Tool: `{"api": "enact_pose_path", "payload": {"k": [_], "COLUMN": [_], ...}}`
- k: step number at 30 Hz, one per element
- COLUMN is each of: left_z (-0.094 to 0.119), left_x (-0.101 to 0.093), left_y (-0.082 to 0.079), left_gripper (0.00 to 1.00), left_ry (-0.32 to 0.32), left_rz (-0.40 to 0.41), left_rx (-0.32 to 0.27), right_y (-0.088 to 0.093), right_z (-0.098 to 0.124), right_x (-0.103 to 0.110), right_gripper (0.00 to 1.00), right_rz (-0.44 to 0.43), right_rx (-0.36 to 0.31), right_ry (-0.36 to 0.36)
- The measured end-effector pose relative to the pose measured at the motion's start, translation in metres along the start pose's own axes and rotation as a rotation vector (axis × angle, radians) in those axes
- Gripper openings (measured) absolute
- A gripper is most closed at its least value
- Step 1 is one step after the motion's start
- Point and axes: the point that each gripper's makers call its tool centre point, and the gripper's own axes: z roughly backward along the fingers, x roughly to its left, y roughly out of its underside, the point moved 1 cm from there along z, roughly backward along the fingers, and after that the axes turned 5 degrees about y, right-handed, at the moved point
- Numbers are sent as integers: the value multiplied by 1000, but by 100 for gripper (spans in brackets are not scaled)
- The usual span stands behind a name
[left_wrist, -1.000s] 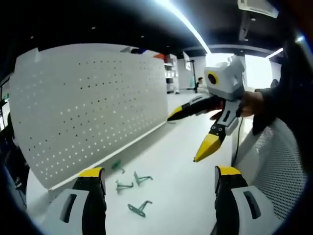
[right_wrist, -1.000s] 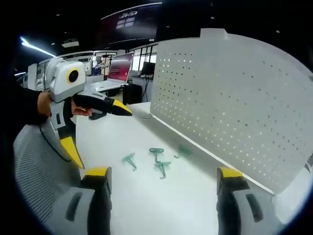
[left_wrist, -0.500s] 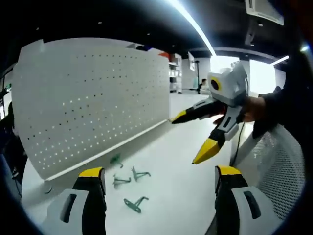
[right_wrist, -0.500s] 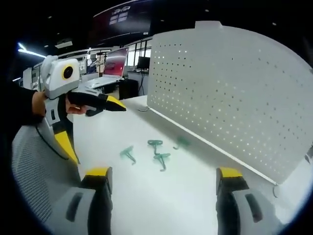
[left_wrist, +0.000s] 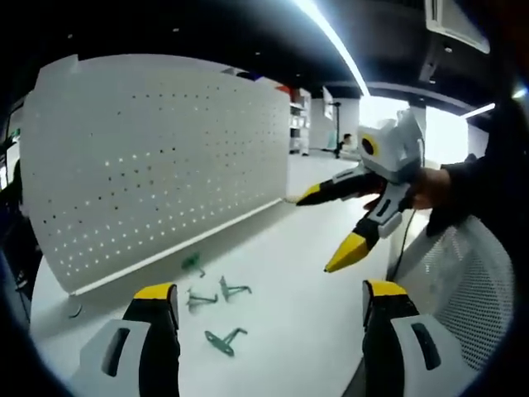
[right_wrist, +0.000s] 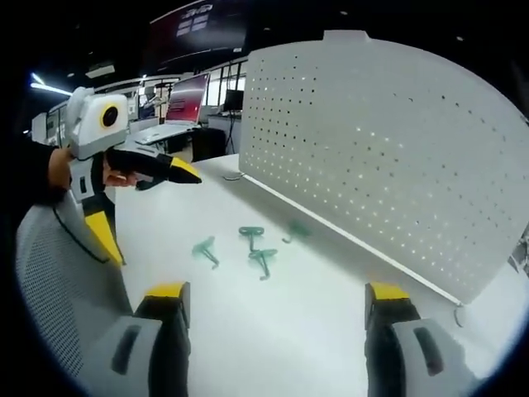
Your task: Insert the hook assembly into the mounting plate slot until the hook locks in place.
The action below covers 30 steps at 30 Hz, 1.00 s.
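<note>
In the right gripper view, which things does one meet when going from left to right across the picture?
The left gripper held in a hand, then the green hooks lying on the white table, then the white perforated mounting plate standing upright.

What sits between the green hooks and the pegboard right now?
Only bare white table: in the right gripper view, the green hooks lie short of the pegboard, the nearest one close to its base.

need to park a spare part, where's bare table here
Bare table lies between the green hooks and the right gripper, and beyond the hooks toward the far end of the pegboard. It is crowded only at the hooks near the pegboard's foot.
</note>
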Motion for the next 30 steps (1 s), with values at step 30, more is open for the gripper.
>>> {"api": "enact_pose_path", "payload": {"k": [30], "left_z": [6], "left_x": [19], "left_y": [-8], "left_gripper": [92], "left_ry": [-106], "left_rz": [-20], "left_rx": [-22], "right_y": [-4], "right_z": [-5], "right_x": [18], "right_gripper": [81], "right_rz": [76], "right_rx": [-17], "right_ry": [-74]}}
